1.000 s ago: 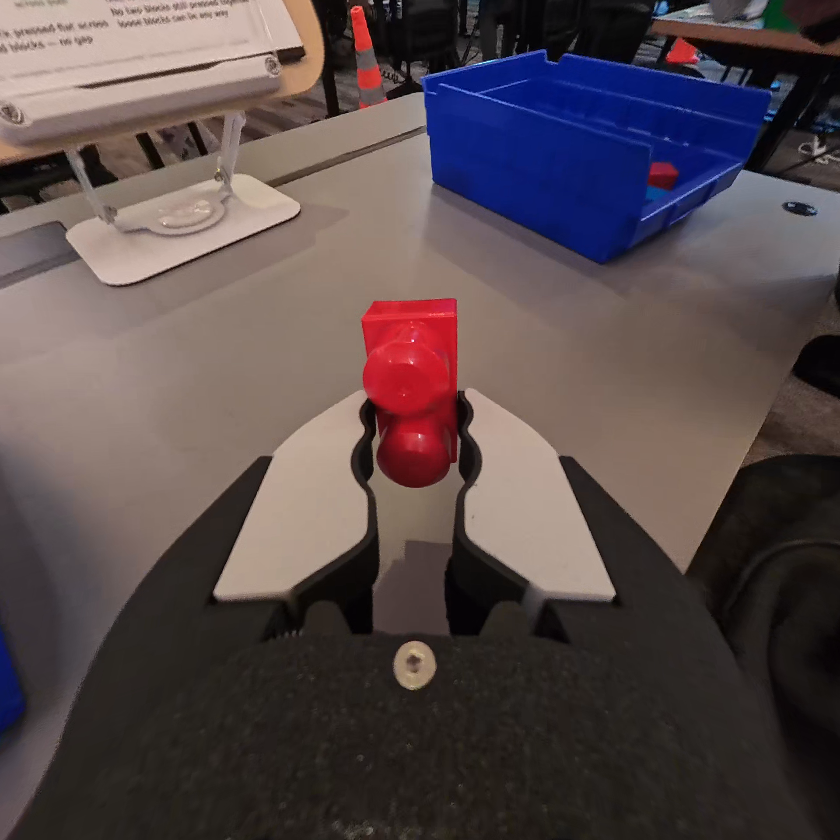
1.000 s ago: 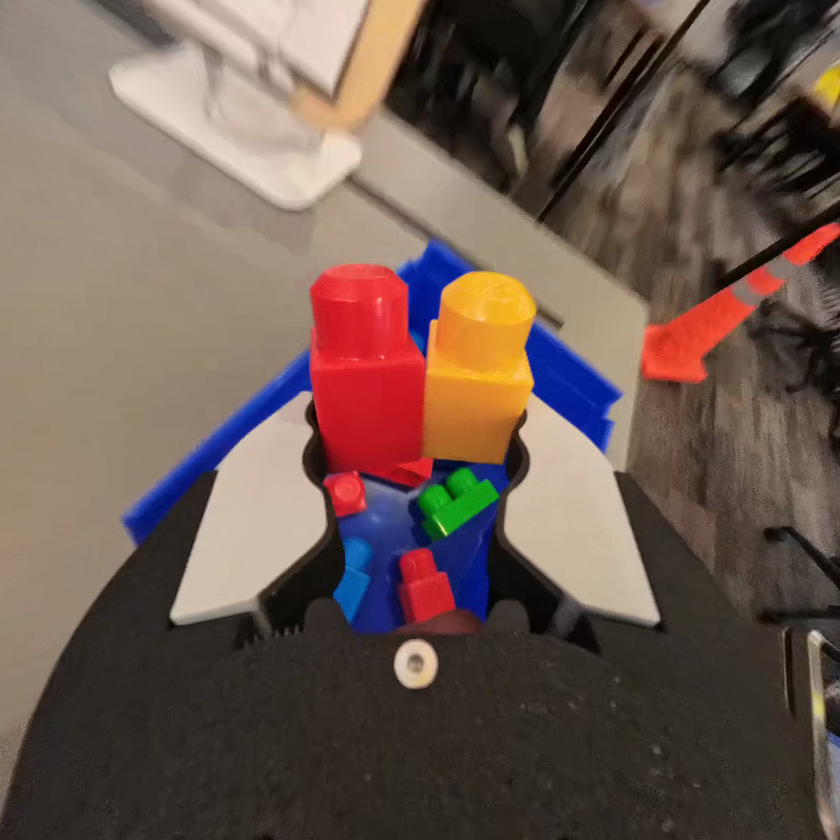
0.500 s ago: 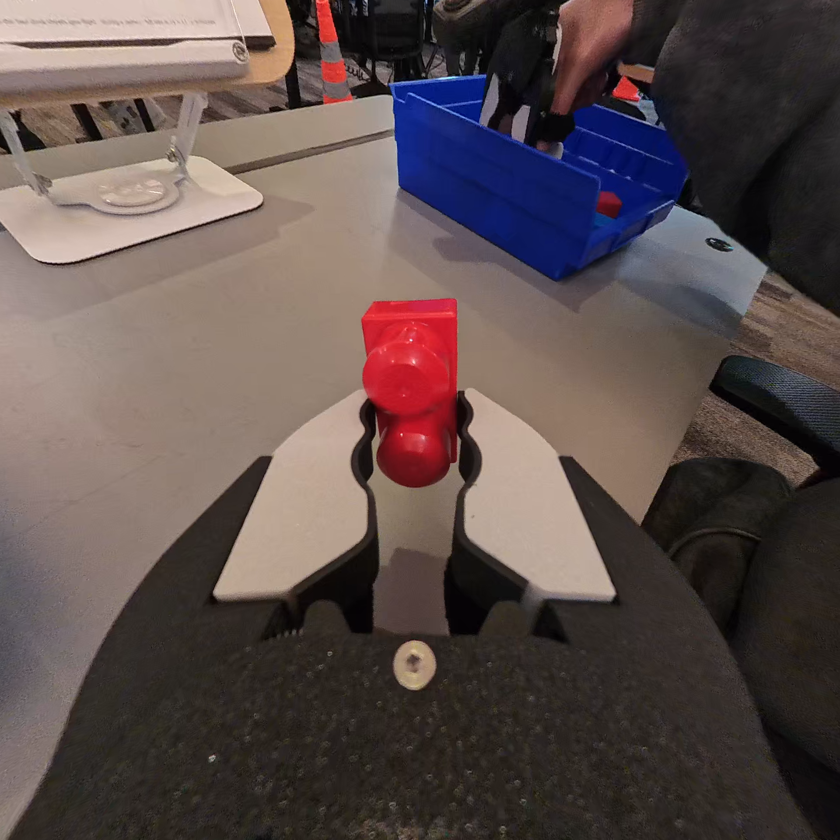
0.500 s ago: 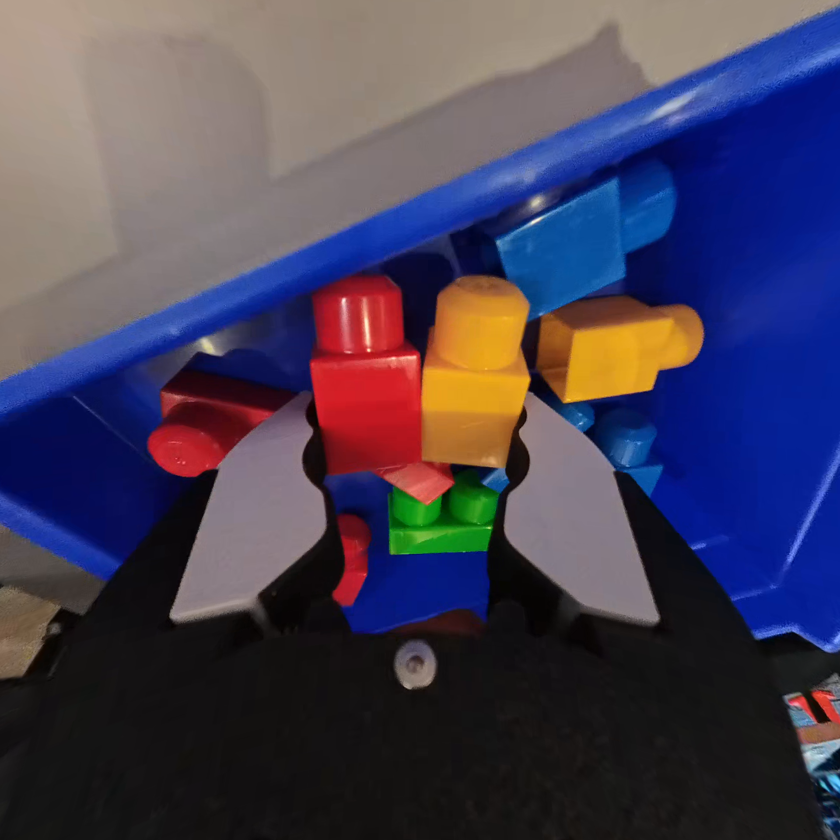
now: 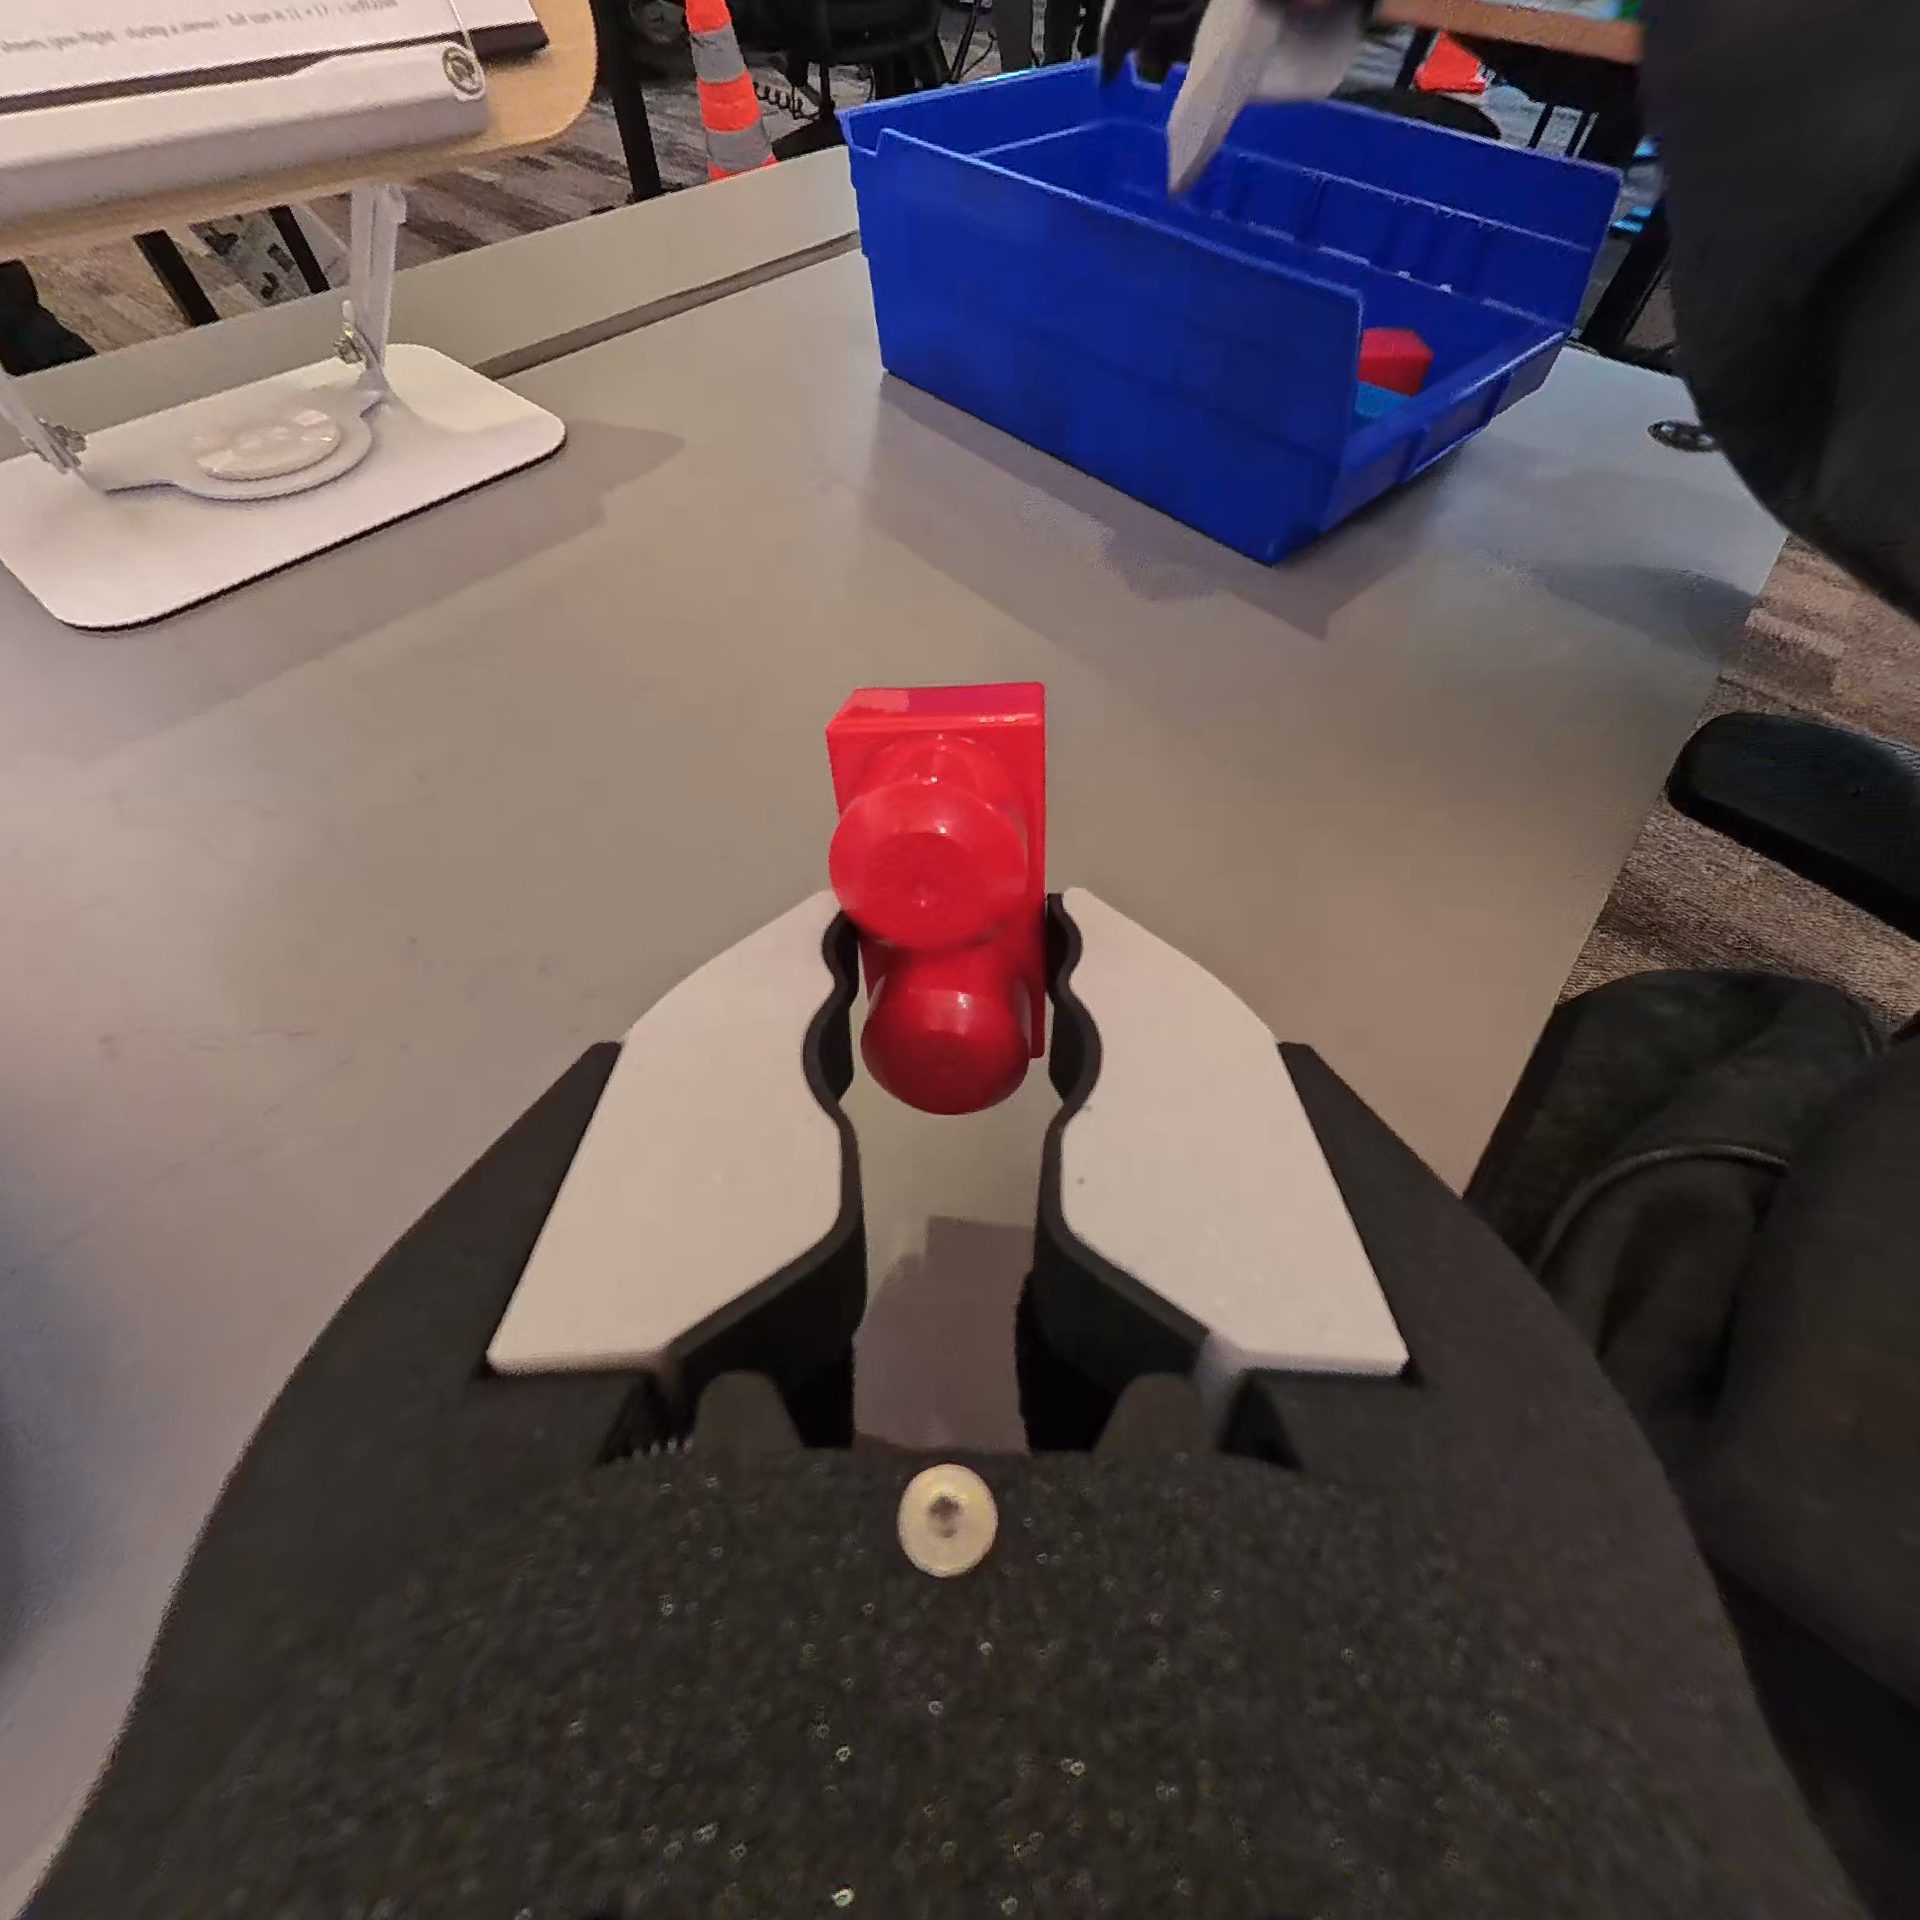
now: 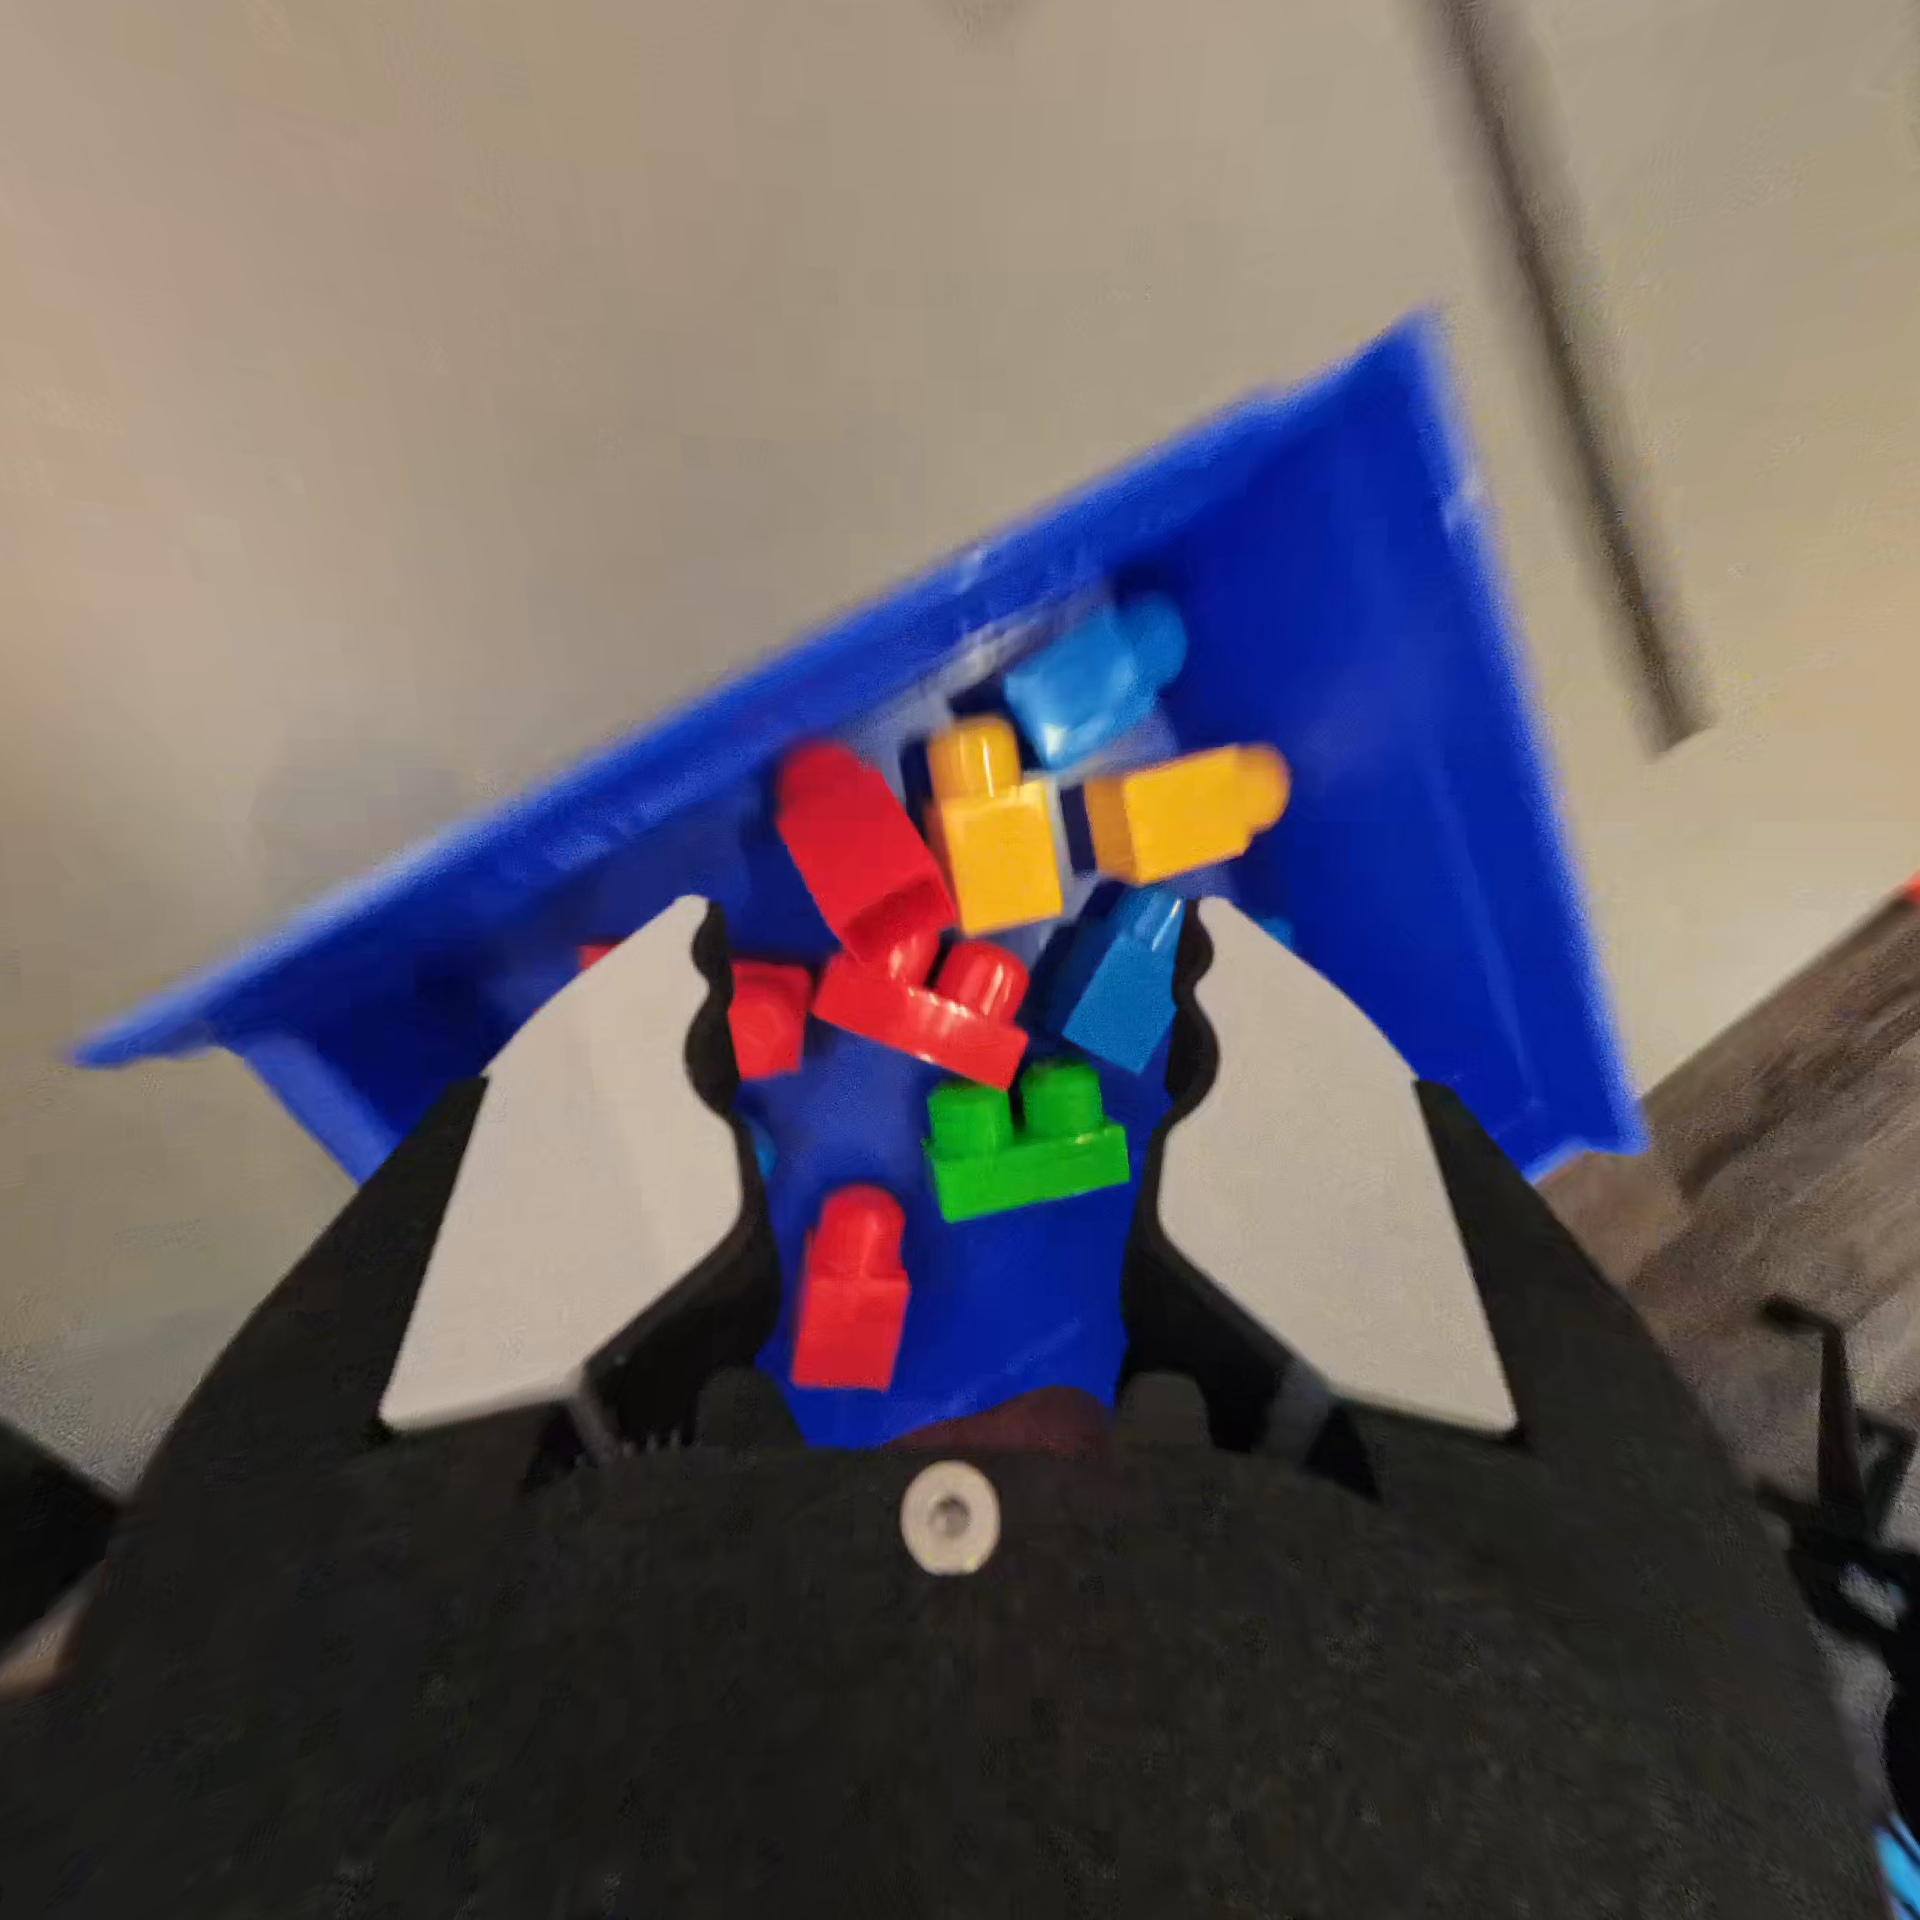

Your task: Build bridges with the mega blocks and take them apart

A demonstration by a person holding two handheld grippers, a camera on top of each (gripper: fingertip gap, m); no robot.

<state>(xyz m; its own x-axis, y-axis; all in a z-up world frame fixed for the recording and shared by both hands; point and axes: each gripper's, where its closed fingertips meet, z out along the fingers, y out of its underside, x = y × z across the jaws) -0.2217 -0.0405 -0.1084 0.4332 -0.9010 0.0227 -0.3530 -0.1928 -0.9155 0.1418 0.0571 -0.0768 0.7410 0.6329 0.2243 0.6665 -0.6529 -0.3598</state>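
Red block sits clamped in left claw; right view alone shows right claw spread above binned blocks.

Right wrist view motion-blurred; blue bin near corner, one red block hidden behind gripper finger.

The left wrist view faces forward low over the grey table; the blurred right wrist view apparently looks down closely into the shared blue plastic bin.

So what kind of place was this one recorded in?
Probably an office or lab workspace: a grey table, an orange traffic cone on carpet behind, and a black office chair alongside.
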